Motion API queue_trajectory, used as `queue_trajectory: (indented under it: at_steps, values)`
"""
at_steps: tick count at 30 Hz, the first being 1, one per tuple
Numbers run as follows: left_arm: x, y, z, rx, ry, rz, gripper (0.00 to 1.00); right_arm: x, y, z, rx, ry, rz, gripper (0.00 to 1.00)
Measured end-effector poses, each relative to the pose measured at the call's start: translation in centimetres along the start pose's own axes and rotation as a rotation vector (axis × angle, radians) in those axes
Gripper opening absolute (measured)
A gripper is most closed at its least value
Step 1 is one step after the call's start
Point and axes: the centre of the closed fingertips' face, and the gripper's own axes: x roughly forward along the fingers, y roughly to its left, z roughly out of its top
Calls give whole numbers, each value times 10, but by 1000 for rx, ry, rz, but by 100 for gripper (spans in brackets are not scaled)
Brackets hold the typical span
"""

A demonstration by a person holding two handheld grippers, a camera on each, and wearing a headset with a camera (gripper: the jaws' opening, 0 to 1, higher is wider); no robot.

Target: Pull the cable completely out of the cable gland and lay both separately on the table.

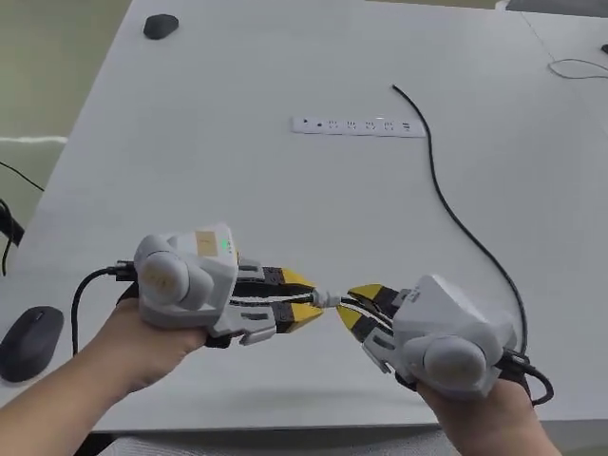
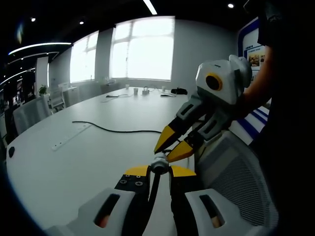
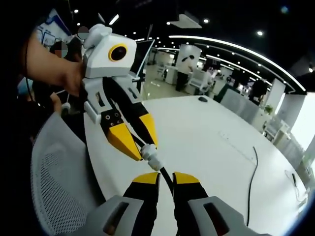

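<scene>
1. Holding the cable gland (image 1: 328,299) clenched between the yellow tips of the left gripper (image 1: 312,299), raised over the near edge of the table (image 1: 285,199).
2. Pinching the cable (image 3: 167,180) in the right gripper (image 1: 353,307), jaws closed on it just behind the gland.
3. Facing tip to tip, nearly touching, each gripper carried in a hand.
4. Seen from the right gripper view: black cable running straight into the pale gland, not yet out of it.
5. Lying farther back on the table: a white power strip (image 1: 359,126), a long black cord (image 1: 456,214), a dark mouse (image 1: 160,26).
</scene>
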Motion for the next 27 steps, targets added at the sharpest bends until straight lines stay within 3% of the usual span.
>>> queue_trajectory:
  at_steps: [13, 25, 27]
  values:
    - [2, 1, 7, -26, -23, 10, 15, -2, -8, -5, 39, -2, -7, 1]
    - [4, 2, 10, -24, -22, 18, 15, -4, -21, -19, 169, 10, -26, 0]
    - [4, 2, 12, -24, -25, 20, 15, -5, -24, -19, 257, -4, -33, 0]
